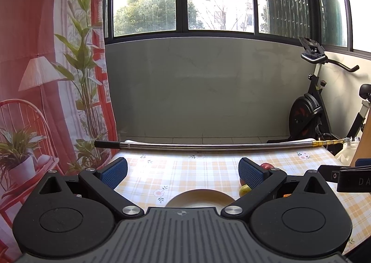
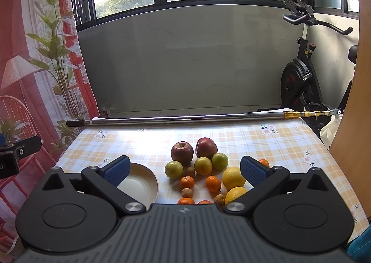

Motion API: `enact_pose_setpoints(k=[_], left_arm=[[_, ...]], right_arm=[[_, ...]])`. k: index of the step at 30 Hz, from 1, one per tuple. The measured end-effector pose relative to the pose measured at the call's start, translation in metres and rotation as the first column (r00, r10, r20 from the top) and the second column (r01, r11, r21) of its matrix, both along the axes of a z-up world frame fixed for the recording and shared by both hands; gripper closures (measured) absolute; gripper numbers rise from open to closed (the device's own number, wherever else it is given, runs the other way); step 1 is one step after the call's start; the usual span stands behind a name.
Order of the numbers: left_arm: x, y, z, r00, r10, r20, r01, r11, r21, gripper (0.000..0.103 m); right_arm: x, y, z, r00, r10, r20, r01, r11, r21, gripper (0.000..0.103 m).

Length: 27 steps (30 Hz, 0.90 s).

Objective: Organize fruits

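In the right wrist view a cluster of fruit lies on the checked tablecloth: two red apples (image 2: 182, 151), three green citrus (image 2: 203, 165), two yellow lemons (image 2: 233, 177), several small oranges (image 2: 213, 183) and small brown longans (image 2: 187, 193). A pale wooden bowl (image 2: 148, 179) sits empty left of them. My right gripper (image 2: 184, 169) is open above the near fruit, touching nothing. My left gripper (image 1: 183, 172) is open and empty over the bowl's rim (image 1: 200, 196); an apple (image 1: 266, 166) and a green citrus (image 1: 244, 189) peek past its right finger.
A long metal pole (image 2: 185, 119) lies across the table's far edge. An exercise bike (image 2: 299, 82) stands at the back right. A printed curtain (image 2: 34, 54) hangs on the left. The right gripper's body (image 1: 347, 178) shows at the left wrist view's right edge.
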<state>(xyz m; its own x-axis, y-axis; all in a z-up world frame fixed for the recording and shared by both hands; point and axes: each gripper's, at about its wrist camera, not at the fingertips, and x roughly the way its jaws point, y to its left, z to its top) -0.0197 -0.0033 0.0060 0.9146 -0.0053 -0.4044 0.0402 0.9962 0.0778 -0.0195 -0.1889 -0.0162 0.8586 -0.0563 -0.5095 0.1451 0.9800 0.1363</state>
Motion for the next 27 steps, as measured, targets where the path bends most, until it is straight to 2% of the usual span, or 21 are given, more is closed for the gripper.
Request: enact_pose_setpoints(k=[27], left_arm=[[-0.0073, 0.0006, 0.0024, 0.999, 0.002, 0.037, -0.002, 1.0, -0.007, 0.0]], right_arm=[[-0.0064, 0.0018, 0.004, 1.0, -0.004, 0.024, 0.004, 1.0, -0.009, 0.0]])
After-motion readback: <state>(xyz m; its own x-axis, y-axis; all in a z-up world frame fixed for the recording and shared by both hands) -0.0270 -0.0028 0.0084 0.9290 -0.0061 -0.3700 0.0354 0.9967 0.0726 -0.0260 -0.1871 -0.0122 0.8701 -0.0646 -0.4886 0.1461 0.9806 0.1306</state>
